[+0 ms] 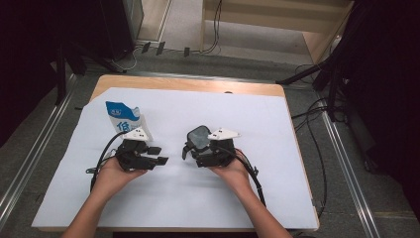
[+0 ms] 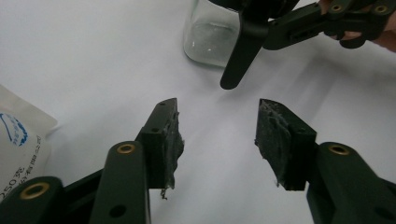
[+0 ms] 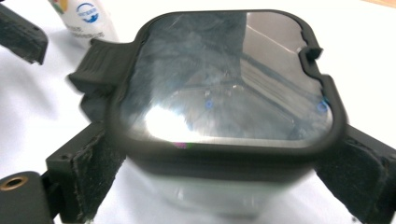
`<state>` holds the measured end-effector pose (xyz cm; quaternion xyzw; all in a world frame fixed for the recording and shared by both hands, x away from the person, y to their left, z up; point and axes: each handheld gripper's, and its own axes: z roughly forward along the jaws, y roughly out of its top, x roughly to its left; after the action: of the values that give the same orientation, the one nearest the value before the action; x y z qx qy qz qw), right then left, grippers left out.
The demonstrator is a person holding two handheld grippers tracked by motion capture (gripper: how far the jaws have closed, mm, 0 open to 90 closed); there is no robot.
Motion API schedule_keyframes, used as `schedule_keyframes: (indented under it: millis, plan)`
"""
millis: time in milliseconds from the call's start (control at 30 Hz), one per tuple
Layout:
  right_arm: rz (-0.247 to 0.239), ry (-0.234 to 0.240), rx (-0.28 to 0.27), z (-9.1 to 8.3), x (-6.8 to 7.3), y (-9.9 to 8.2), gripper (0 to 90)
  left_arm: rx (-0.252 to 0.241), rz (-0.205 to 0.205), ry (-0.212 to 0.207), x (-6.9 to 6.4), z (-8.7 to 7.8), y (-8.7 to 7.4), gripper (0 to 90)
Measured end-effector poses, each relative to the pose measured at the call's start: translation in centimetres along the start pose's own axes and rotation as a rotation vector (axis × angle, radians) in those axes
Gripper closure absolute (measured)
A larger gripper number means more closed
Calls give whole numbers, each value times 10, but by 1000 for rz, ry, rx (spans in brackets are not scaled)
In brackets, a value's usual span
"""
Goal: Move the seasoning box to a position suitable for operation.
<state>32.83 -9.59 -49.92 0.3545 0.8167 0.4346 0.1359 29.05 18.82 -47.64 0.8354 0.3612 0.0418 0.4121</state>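
Observation:
A square glass container point(image 1: 199, 137) with a dark-rimmed clear lid point(image 3: 224, 79) stands on the white sheet point(image 1: 247, 119). My right gripper point(image 1: 197, 147) has the container between its jaws. The pads point(image 3: 91, 179) sit close against its glass sides with no firm squeeze that I can see. A black lid clasp point(image 2: 240, 56) hangs down beside the glass point(image 2: 208, 35). My left gripper point(image 2: 217, 135) is open and empty, its jaws aimed at the container from the left. In the high view the left gripper point(image 1: 158, 154) is just right of a white and blue bag point(image 1: 121, 119).
The bag point(image 2: 18, 149) stands upright at the sheet's left, close behind my left hand. The sheet covers a wooden table point(image 1: 188, 84). Dark stands and cables point(image 1: 317, 114) surround the table on the floor.

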Motion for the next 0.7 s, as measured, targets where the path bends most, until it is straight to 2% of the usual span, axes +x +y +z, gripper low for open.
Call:
schedule_keyframes:
  millis: [133, 233, 333, 433, 500, 533, 600, 700]
  plan:
    - [0, 19, 0, -12, 1, -2, 66, 5, -2, -20, 1, 1, 0, 634]
    - [6, 24, 3, -23, 1, -5, 65, 6, -2, -52, 2, 3, 0, 736]
    - [27, 18, 14, -34, 0, -8, 65, 6, 9, -68, 1, 4, 0, 793]
    - [47, 42, 7, -46, -6, -14, 79, -3, 11, -79, 1, 5, 3, 828]
    - [44, 51, 5, -52, -9, -16, 189, -8, 17, -86, 1, 5, 4, 870]
    - [40, 53, 6, -54, -11, -16, 210, -10, 13, -84, 2, 5, 5, 898]
    - [46, 56, -5, -57, -14, -16, 316, -8, 6, -102, 3, 7, 10, 900]
    - [48, 70, -12, -58, -16, -16, 426, 20, 20, -77, 4, 11, 20, 900]
